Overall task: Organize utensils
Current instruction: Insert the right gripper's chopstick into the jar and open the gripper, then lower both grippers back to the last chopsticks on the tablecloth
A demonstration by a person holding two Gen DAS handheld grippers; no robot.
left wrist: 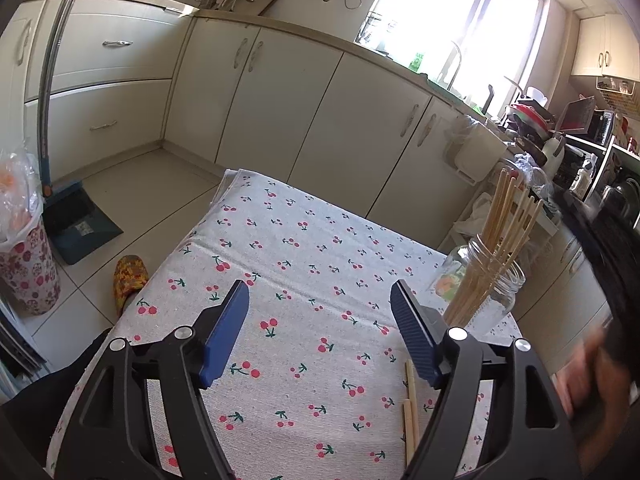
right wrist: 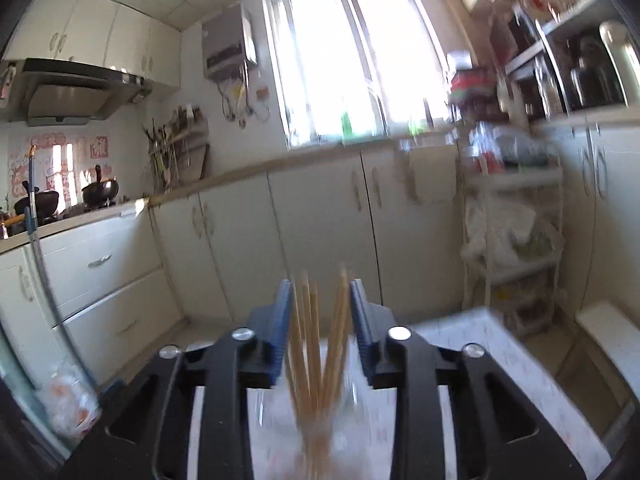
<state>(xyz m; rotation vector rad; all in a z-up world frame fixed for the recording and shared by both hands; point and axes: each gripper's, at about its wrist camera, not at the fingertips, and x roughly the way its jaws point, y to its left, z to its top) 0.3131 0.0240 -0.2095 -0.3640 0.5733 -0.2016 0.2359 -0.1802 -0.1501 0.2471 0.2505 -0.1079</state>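
- The bench [left wrist: 304, 240] wears a pale cloth printed with red cherries, and a clear glass jar [left wrist: 486, 284] stands near its right edge.
- A bundle of wooden chopsticks [left wrist: 500, 236] stands upright in the jar, tips fanned out above the rim.
- A few more loose chopsticks [left wrist: 411, 408] lie flat on the cloth, nearer the person than the jar and just beside the right finger of the left hand-held gripper [left wrist: 320, 328].
- That left hand-held gripper hangs above the cloth to the left of the jar, its blue pads spread wide with nothing between them, released.
- The right hand-held gripper [right wrist: 320, 320] sits right over the jar; its view is blurred.
- Its blue pads stand a little apart on either side of the upright chopsticks; the sticks rise in the gap, and the pads do not look pressed on them, so it reads as released.
- Beyond the jar, cream cupboard doors [left wrist: 320, 120] run along under a bright window [left wrist: 452, 28].
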